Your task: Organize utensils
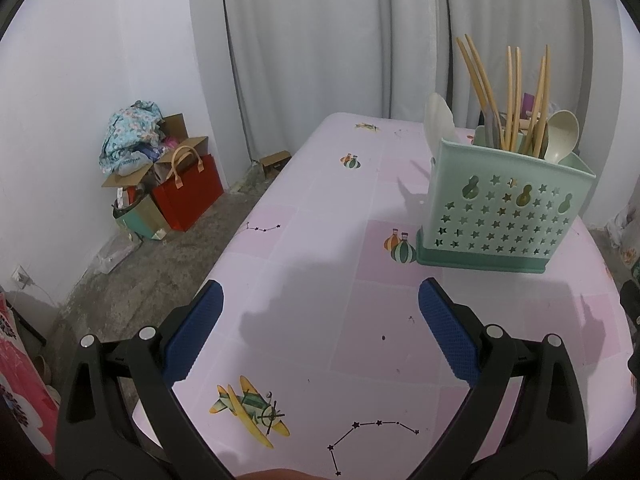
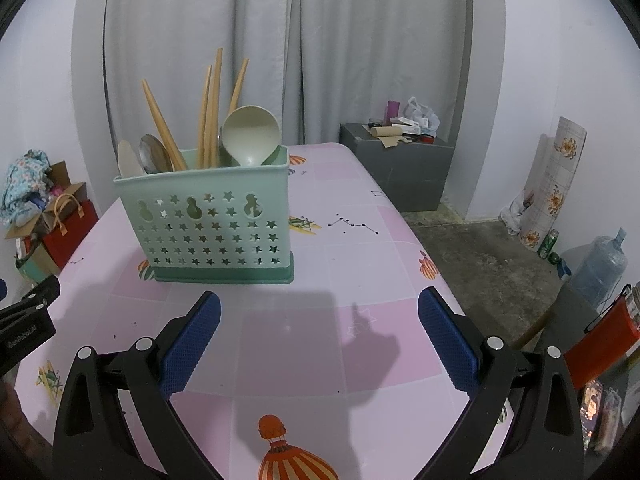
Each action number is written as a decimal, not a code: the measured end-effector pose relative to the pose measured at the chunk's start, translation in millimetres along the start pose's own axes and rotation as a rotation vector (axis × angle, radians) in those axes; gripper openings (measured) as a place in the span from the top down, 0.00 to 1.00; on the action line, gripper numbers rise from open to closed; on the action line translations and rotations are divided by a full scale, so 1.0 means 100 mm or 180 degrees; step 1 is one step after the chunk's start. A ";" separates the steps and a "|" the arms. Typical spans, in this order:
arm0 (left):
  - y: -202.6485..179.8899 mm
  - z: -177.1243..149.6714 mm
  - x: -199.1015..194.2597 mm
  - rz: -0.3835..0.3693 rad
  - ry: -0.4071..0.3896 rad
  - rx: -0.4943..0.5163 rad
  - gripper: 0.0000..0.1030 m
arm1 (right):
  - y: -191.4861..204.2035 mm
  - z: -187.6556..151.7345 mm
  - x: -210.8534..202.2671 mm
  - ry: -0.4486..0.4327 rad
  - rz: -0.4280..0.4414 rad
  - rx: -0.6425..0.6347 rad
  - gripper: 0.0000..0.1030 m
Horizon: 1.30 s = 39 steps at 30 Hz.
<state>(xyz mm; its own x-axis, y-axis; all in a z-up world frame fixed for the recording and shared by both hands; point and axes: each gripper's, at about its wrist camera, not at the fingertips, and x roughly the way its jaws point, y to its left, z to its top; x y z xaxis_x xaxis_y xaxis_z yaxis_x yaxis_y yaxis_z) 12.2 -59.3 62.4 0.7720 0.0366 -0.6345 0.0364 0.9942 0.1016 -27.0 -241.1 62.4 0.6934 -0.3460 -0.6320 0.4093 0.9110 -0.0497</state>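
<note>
Both grippers, left (image 1: 320,312) and right (image 2: 319,312), spread apart and empty above pink tablecloth (image 2: 304,344), facing mint utensil caddy (image 2: 208,216) packed with chopsticks (image 2: 212,112) and spoons (image 2: 250,132).

Matt green plastic caddy (image 2: 208,216), wooden chopsticks (image 2: 214,112), glossy tablecloth (image 2: 360,264).

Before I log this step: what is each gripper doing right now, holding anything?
Left gripper: open, holding nothing, above the tablecloth.
Right gripper: open, holding nothing, facing the utensil holder.
</note>
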 end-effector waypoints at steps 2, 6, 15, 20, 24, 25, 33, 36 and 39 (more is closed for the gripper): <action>0.00 0.00 0.00 -0.0001 -0.0001 -0.0003 0.08 | 0.00 0.00 0.01 -0.0002 0.0005 0.0002 0.07; 0.00 0.00 0.00 -0.0004 0.0003 0.0001 0.08 | 0.00 0.00 0.01 -0.0002 0.0007 -0.0001 0.07; -0.01 -0.01 0.01 -0.0018 0.0033 0.0005 0.08 | 0.00 0.00 0.00 -0.0003 0.0006 0.0001 0.07; -0.01 -0.01 0.01 -0.0017 0.0034 0.0003 0.08 | 0.00 0.00 0.00 0.0000 0.0007 -0.0002 0.07; -0.01 0.00 0.01 -0.0016 0.0029 0.0004 0.08 | 0.00 0.00 0.00 -0.0004 0.0007 0.0000 0.07; -0.01 0.00 0.01 -0.0016 0.0030 0.0005 0.08 | 0.00 0.00 0.00 -0.0006 0.0005 0.0000 0.07; -0.01 -0.01 0.01 -0.0018 0.0035 0.0006 0.08 | 0.00 0.00 0.00 -0.0004 0.0008 -0.0001 0.07; -0.01 0.00 0.01 -0.0018 0.0035 0.0003 0.08 | 0.01 0.00 0.00 -0.0005 0.0007 -0.0005 0.07; -0.01 0.00 0.02 -0.0018 0.0035 0.0008 0.08 | 0.01 0.00 -0.01 -0.0002 0.0012 -0.0001 0.07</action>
<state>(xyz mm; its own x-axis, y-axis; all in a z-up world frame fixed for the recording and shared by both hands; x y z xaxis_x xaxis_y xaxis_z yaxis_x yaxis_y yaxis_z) 13.4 -60.2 61.2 0.7649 0.0321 -0.6434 0.0423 0.9941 0.0998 -26.9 -240.0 62.8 0.6954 -0.3427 -0.6316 0.4065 0.9124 -0.0476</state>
